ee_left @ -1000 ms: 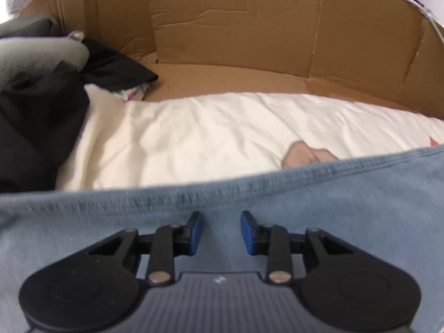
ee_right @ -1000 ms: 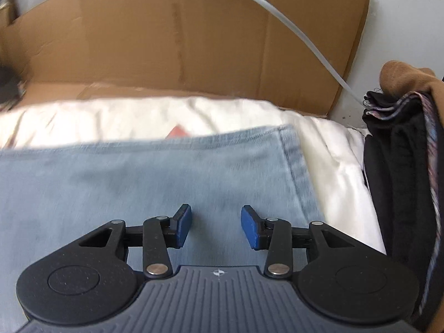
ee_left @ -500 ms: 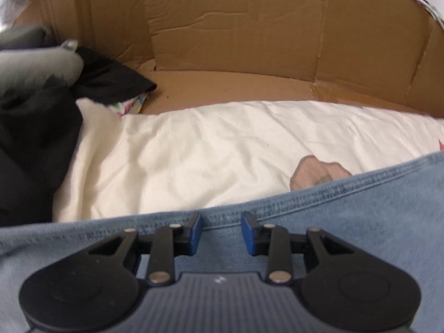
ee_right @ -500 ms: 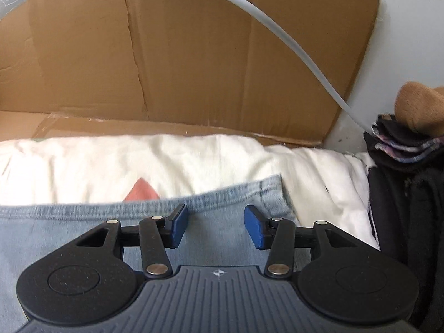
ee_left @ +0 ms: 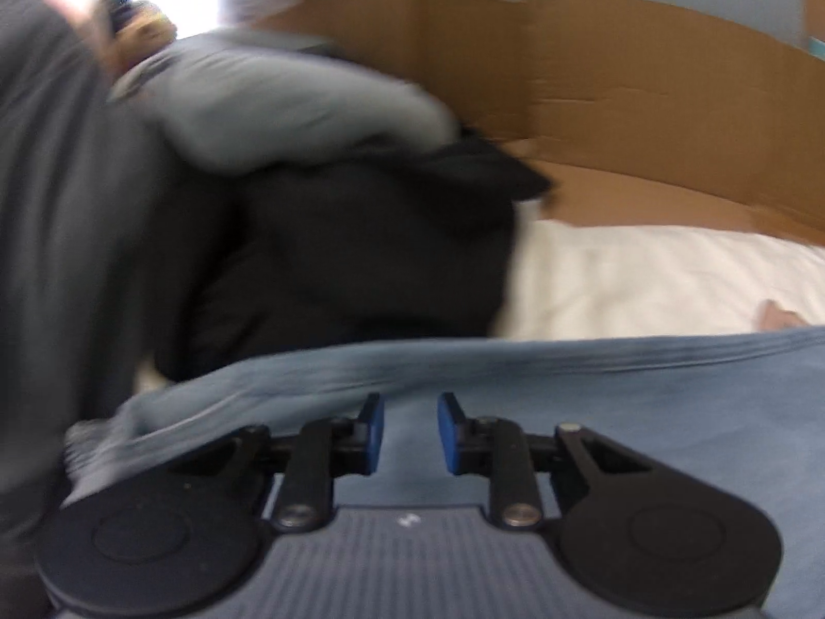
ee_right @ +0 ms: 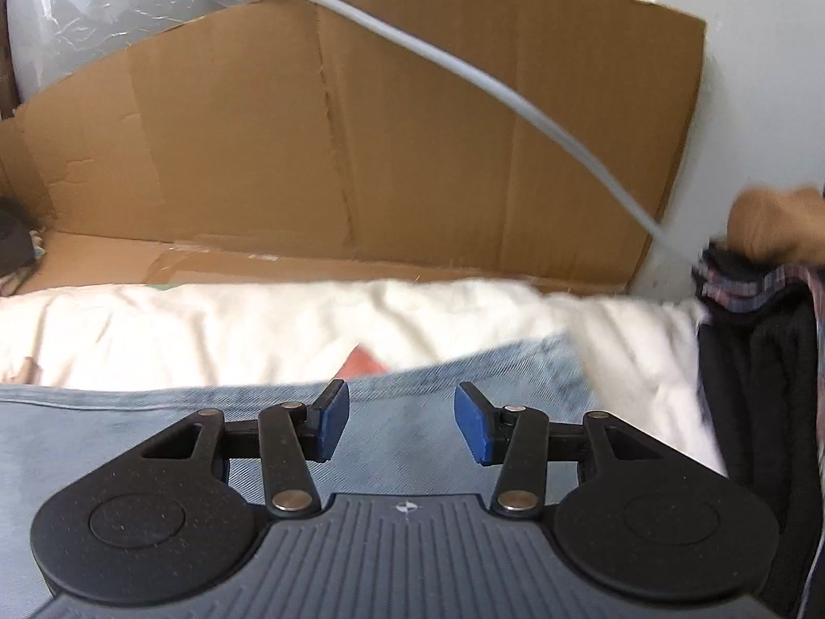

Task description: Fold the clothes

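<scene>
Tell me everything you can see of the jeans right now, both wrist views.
The jeans are light blue, faded denim, lying flat on the cream bedding. A stitched hem runs along the far edge, ending in a corner at the right. In the left view the same denim looks blurred, its left end rumpled beside a pile of dark clothes. The left gripper and right gripper are both open above the fabric, holding none of it.

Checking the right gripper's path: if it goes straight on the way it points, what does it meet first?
Probably the jeans: the open right gripper sits low over the denim, whose far edge lies just ahead. Past that come the white sheet and the cardboard wall. Height above the cloth is unclear.
</scene>
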Demonstrator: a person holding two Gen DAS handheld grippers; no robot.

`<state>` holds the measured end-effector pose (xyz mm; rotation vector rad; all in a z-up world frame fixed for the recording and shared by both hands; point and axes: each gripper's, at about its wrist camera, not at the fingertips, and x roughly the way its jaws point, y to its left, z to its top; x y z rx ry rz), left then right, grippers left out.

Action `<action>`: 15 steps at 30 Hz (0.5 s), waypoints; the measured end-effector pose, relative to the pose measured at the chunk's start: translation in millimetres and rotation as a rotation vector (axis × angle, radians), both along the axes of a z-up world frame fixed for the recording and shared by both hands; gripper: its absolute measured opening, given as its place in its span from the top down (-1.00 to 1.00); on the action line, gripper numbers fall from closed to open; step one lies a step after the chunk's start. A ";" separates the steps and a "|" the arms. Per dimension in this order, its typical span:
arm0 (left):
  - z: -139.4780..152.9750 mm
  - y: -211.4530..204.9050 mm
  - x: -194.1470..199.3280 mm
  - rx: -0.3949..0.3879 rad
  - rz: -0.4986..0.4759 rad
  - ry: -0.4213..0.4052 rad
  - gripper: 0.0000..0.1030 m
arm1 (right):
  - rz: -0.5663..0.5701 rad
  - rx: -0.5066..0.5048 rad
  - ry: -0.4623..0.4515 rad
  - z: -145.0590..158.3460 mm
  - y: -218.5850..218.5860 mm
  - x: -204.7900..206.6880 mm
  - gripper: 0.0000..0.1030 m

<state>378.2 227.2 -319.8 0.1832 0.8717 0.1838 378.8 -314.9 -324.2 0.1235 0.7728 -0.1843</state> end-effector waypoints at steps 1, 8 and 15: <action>-1.0 9.1 -2.7 0.013 0.022 0.000 0.52 | 0.005 0.014 -0.001 -0.7 4.6 -2.9 -0.01; -12.9 42.2 1.1 -0.021 0.059 -0.038 0.66 | 0.108 0.026 0.014 -10.7 49.0 -16.4 -0.01; -24.2 49.1 30.5 -0.060 0.076 -0.023 0.67 | 0.205 0.030 0.020 -11.2 92.7 -19.3 -0.01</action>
